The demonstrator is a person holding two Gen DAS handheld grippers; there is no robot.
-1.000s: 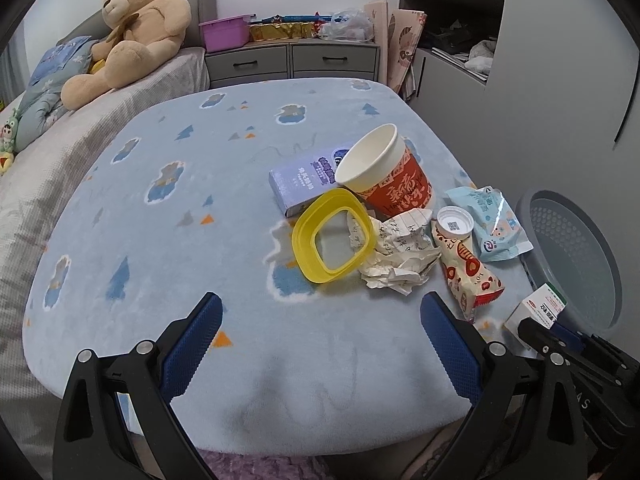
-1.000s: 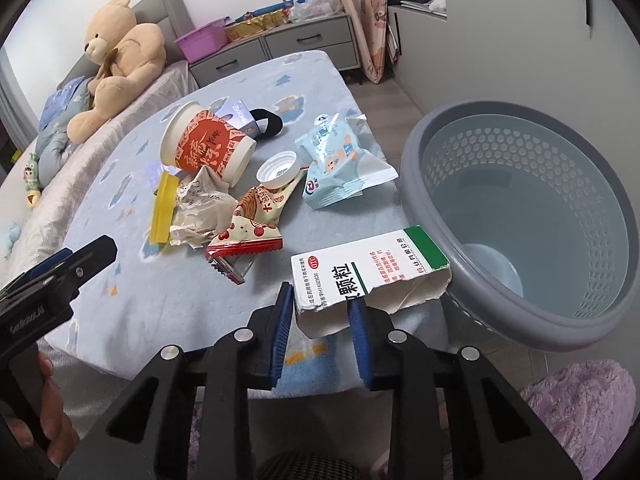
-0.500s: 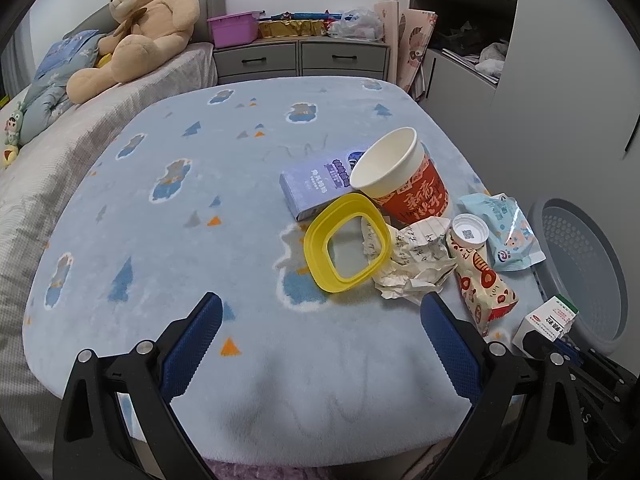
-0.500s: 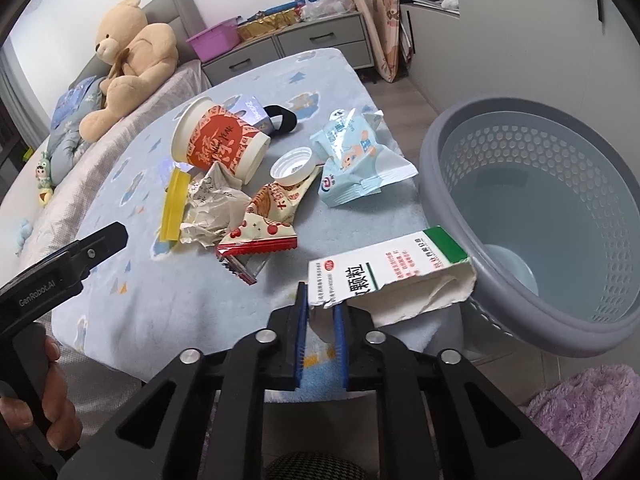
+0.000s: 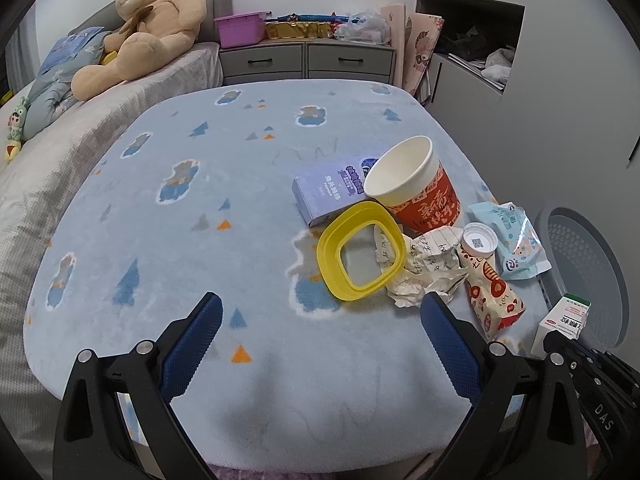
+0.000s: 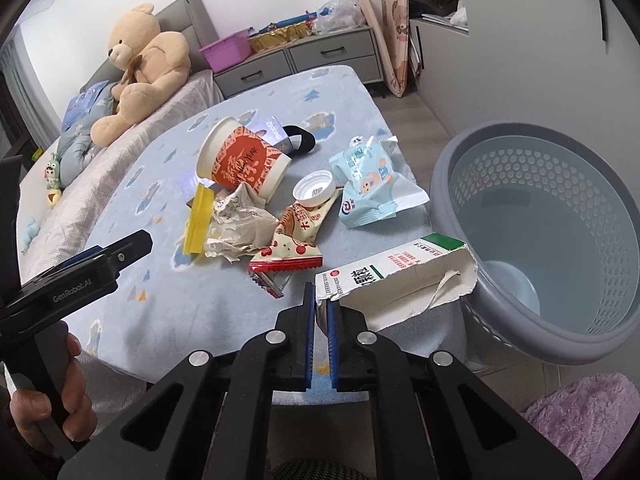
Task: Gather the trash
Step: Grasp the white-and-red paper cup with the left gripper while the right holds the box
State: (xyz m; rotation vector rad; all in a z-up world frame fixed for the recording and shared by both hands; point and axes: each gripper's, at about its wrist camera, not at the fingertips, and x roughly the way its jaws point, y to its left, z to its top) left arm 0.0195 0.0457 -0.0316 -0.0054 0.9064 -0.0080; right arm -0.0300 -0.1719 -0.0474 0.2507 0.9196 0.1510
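Observation:
My right gripper [image 6: 321,304] is shut on the torn end of a white medicine box [image 6: 394,276] with green trim, held beside the grey perforated bin [image 6: 536,332]. The box also shows in the left wrist view [image 5: 562,320]. On the blue blanket lie a red paper cup [image 6: 246,162], a yellow lid ring [image 5: 360,256], crumpled paper [image 6: 236,224], a red-and-white wrapper [image 6: 296,236], a white cap [image 6: 313,189], a light blue packet [image 6: 368,184] and a purple box [image 5: 332,192]. My left gripper [image 5: 318,336] is open and empty above the blanket's near part.
A teddy bear [image 5: 148,24] sits on the bed at the back left. Grey drawers [image 5: 304,60] with a purple tub stand against the far wall. A purple rug [image 6: 580,420] lies on the floor by the bin. The bin holds one pale round thing.
My right gripper has closed on the medicine box and lifted it toward the bin. My left gripper has drawn back slightly, staying open.

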